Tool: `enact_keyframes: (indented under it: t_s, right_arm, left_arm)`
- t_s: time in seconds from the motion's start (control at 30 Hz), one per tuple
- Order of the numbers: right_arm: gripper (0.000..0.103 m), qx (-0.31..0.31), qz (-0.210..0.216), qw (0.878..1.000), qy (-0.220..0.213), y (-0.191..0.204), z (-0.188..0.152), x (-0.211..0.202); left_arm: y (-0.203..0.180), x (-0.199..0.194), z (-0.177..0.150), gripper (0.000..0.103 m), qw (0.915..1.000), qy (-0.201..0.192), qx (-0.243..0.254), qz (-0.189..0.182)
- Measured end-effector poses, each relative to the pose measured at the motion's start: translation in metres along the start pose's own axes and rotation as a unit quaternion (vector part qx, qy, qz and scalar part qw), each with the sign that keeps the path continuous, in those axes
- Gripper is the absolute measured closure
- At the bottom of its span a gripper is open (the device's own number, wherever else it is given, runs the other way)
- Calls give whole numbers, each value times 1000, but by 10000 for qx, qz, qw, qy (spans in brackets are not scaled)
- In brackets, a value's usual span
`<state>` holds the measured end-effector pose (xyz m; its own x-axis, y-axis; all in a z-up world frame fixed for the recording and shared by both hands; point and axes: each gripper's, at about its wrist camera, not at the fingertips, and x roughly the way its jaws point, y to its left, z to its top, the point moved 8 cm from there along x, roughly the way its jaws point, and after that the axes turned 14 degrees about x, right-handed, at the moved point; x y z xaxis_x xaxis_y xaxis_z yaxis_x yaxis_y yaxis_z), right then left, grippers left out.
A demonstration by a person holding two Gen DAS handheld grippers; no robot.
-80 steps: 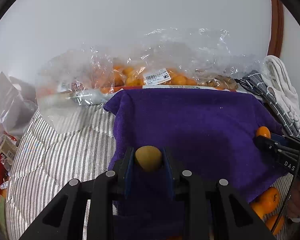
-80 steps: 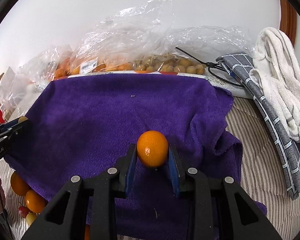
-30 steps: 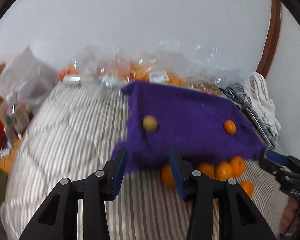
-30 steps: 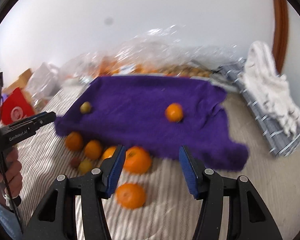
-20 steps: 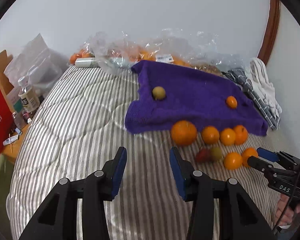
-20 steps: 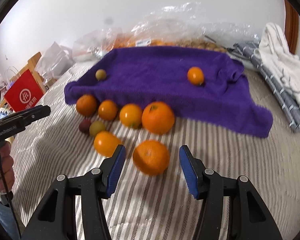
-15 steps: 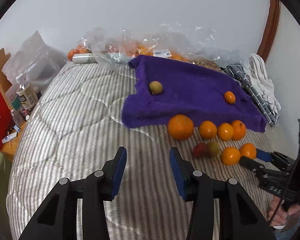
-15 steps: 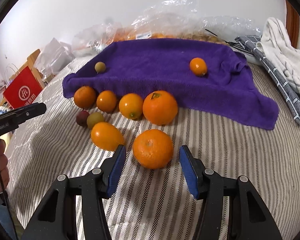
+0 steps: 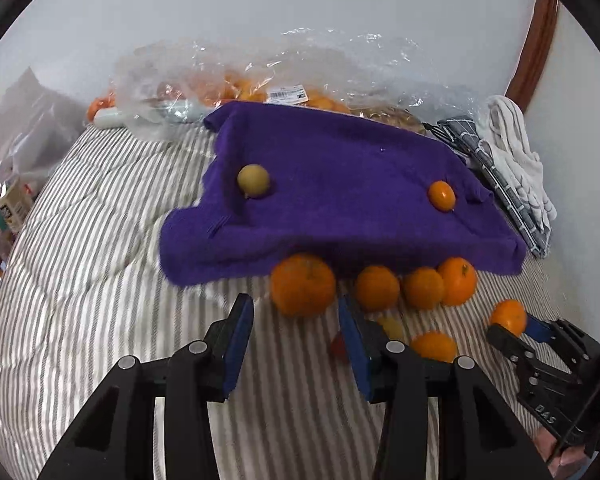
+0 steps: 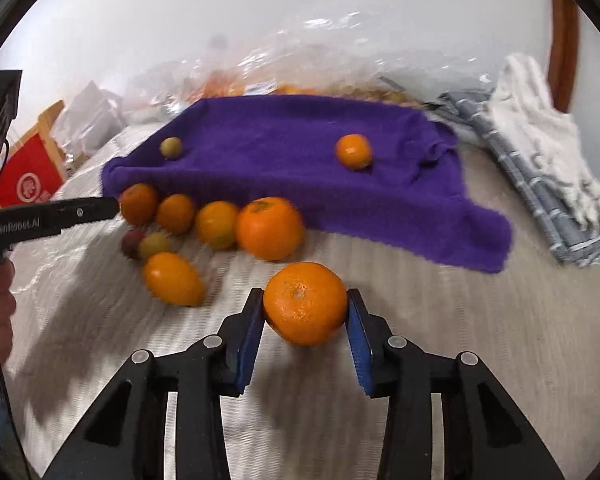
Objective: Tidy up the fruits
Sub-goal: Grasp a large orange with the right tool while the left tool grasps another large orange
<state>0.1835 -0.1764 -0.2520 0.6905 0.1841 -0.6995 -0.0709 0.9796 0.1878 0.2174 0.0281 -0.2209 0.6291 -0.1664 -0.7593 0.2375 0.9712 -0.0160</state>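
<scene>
Two tools, right tool [image 10: 305, 312] just closing on orange [image 10: 305, 304], left tool [image 9: 296, 322] empty

A plain white wall [image 9: 260, 20] closes the far side. A curved brown wooden frame [image 9: 534, 40] rises at far right. The grey-and-white striped quilted bedspread [image 9: 80, 240] covers the near surface, under soft, even light.

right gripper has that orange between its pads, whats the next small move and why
Probably lift it and carry it to the purple towel. The right gripper has just been closing and its pads now press both sides of the orange, which sits on the striped bedding. Two fruits already lie on the towel, with bare cloth between them.
</scene>
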Motion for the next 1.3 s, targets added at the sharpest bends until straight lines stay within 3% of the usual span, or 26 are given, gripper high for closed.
enact_keyframes:
  t_s: [0.4, 0.73, 0.8, 0.9, 1.3]
  right_arm:
    - [63, 239, 245, 9994, 11, -20, 3, 4]
    - [63, 462, 325, 9982, 176, -25, 1, 9]
    - [63, 490, 334, 9981, 188, -25, 1, 10]
    - [63, 507, 314, 9980, 197, -26, 1, 12]
    - [63, 795, 273, 9964, -47, -37, 5, 2]
  left_arm:
    - [-6, 34, 2, 58, 9996, 204, 198, -22]
    - [-4, 32, 3, 58, 9999, 12, 21, -114]
    - [-2, 31, 4, 64, 9999, -36, -39, -133]
    - [-1, 30, 4, 64, 9998, -52, -93, -154]
    - [-4, 4, 11, 64, 9984, -554, -8, -131]
